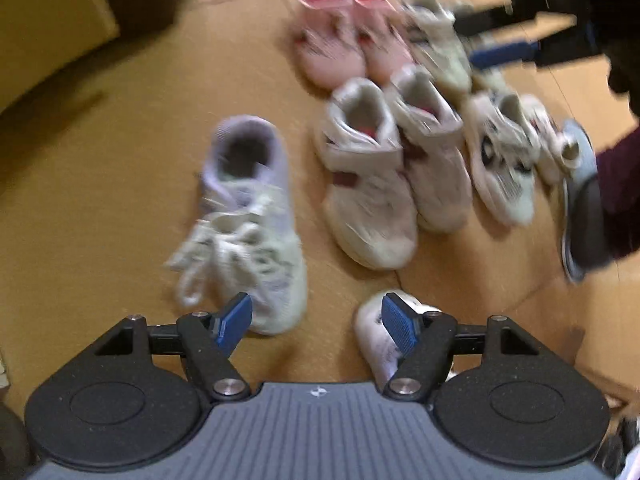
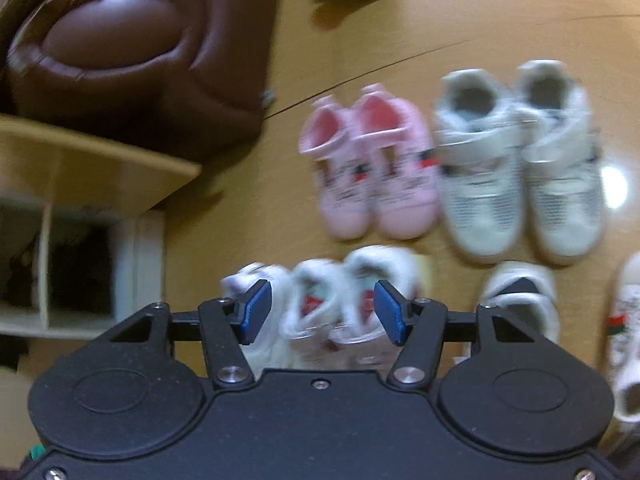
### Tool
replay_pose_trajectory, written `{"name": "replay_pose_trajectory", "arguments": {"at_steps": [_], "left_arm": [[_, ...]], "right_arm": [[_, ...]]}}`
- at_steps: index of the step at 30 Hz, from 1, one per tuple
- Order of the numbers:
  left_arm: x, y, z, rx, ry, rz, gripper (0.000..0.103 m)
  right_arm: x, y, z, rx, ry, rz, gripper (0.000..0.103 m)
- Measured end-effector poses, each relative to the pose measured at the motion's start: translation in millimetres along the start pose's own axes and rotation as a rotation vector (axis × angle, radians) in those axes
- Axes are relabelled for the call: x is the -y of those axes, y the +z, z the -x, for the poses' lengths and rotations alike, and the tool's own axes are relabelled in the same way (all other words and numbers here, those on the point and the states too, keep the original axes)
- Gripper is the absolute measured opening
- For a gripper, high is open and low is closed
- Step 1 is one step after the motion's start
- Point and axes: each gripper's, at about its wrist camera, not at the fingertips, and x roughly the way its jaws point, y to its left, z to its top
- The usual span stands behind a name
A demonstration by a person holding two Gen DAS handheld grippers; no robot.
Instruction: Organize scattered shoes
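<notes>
Shoes sit on the wood floor. Pink pair and white strap pair already lined up side by side, toes toward the right wrist camera. Another small white pair lies just below them, between the spread fingers of the right tongs; tongs released, contact unclear through blur. In the left view, a lone laced white sneaker stands apart from the rows, and a small white shoe sits just beside 1 blue pad. Left tongs released, holding nothing. Brown leather seat and pale shelf unit off to the side.

Risks, judged: both views motion-blurred, so fast movement could knock the tidy pairs askew; grabbing 2 shoes at once may drop 1; loose laces may snag.
</notes>
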Motion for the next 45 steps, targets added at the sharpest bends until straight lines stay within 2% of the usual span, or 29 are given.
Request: {"name": "replay_pose_trajectory", "arguments": {"at_steps": [2,4,6,8,10,13,16,19,21,23,30,32,34,39,41,45], "left_arm": [[-9,-1,7,0.075,0.107,0.036,0.071],[-19,-1,9,0.125,0.141,0.088,0.071],[-30,0,11,0.179,0.145,0.164,0.071],[-46,6,12,0.247,0.117,0.26,0.071],[-57,13,11,0.285,0.098,0.314,0.071],[-67,36,-10,0.259,0.086,0.337,0.071],[-71,51,-33,0.219,0.033,0.349,0.064],[-65,63,-70,0.11,0.008,0.304,0.059],[-63,62,-80,0.076,0.014,0.299,0.048],[-67,58,-85,0.079,0.008,0.325,0.017],[-89,49,-74,0.069,0.115,0.251,0.013],[-97,47,-69,0.075,0.142,0.25,0.013],[-105,45,-65,0.082,0.162,0.254,0.013],[-111,41,-65,0.098,0.148,0.287,0.013],[-114,39,-66,0.104,0.143,0.302,0.013],[-118,32,-65,0.115,0.132,0.327,0.013]], "right_arm": [[-26,-2,-18,-0.044,0.041,0.073,0.06],[-40,-5,-27,-0.062,0.049,0.117,0.06],[-58,-11,-38,-0.088,0.054,0.167,0.06],[-65,-17,-44,-0.107,0.046,0.194,0.06],[-74,-28,-52,-0.141,0.036,0.243,0.06],[-74,-39,-63,-0.172,0.03,0.25,0.06],[-70,-44,-69,-0.193,0.02,0.247,0.06],[-65,-44,-72,-0.201,0.006,0.238,0.061],[-61,-41,-72,-0.195,0.004,0.219,0.063],[-57,-39,-71,-0.187,0.0,0.209,0.064],[-52,-50,-74,-0.214,-0.022,0.2,0.064],[-52,-65,-74,-0.26,-0.037,0.218,0.064],[-54,-90,-80,-0.326,-0.103,0.266,0.064],[-45,-135,-94,-0.447,-0.153,0.266,0.064],[-44,-140,-99,-0.441,-0.163,0.263,0.064],[-34,-146,-117,-0.374,-0.188,0.198,0.064]]}}
